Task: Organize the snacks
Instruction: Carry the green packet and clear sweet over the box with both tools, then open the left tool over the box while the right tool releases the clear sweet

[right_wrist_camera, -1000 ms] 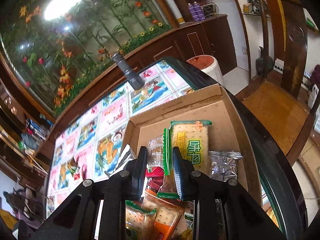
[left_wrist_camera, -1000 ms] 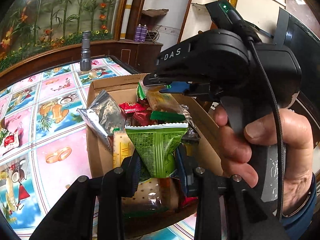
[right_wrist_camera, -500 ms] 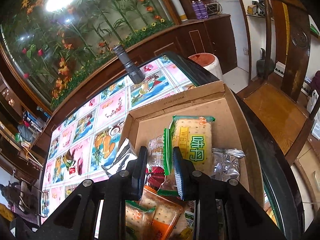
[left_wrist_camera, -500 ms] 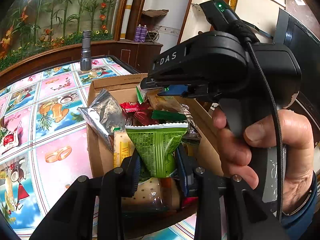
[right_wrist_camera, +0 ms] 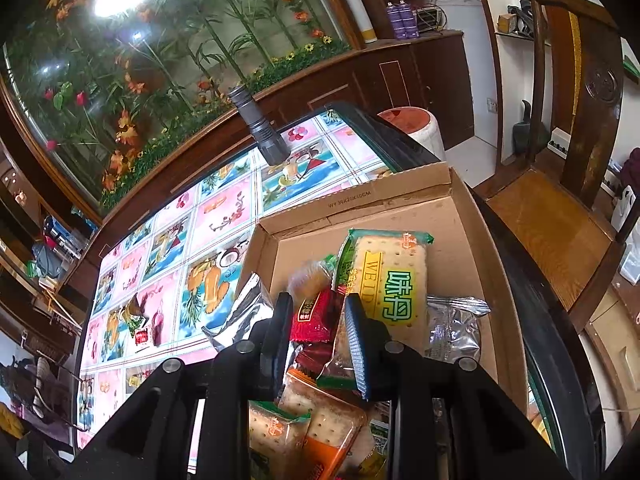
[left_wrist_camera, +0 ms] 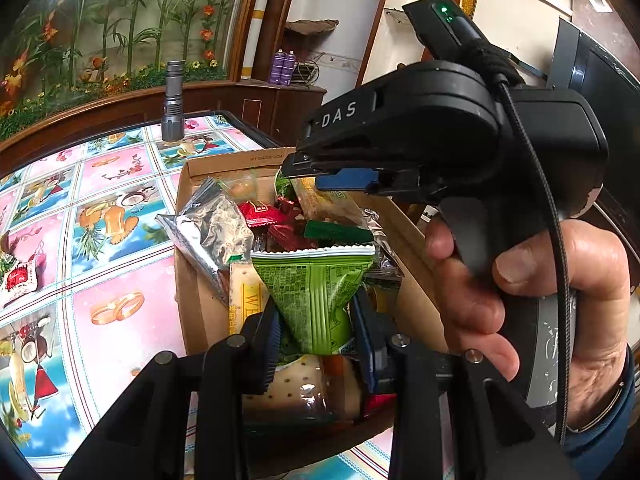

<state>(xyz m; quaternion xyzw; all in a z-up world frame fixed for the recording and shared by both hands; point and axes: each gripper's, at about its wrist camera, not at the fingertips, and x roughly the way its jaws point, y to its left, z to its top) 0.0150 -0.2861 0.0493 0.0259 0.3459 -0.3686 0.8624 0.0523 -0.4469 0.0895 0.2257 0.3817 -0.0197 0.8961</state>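
A cardboard box (left_wrist_camera: 196,320) (right_wrist_camera: 400,196) on the tiled table holds several snack packets. My left gripper (left_wrist_camera: 316,332) is shut on a green snack packet (left_wrist_camera: 316,284) and holds it over the box's near end. My right gripper (right_wrist_camera: 320,328) is open above the box, and nothing is held between its fingers; its black body (left_wrist_camera: 432,136) shows in the left wrist view. Below it lie a yellow cracker pack (right_wrist_camera: 392,284), a red packet (right_wrist_camera: 316,316) and a silver pouch (right_wrist_camera: 452,324). A silver pouch (left_wrist_camera: 212,228) leans on the box's left wall.
A grey flashlight (left_wrist_camera: 173,100) (right_wrist_camera: 258,124) stands upright at the table's far edge. A small red packet (left_wrist_camera: 18,280) (right_wrist_camera: 141,336) lies on the table to the left. A wooden chair (right_wrist_camera: 560,208) stands to the right of the table.
My right gripper has opened and let go of the yellow cracker pack, which now lies in the box. My left gripper keeps the green packet almost still.
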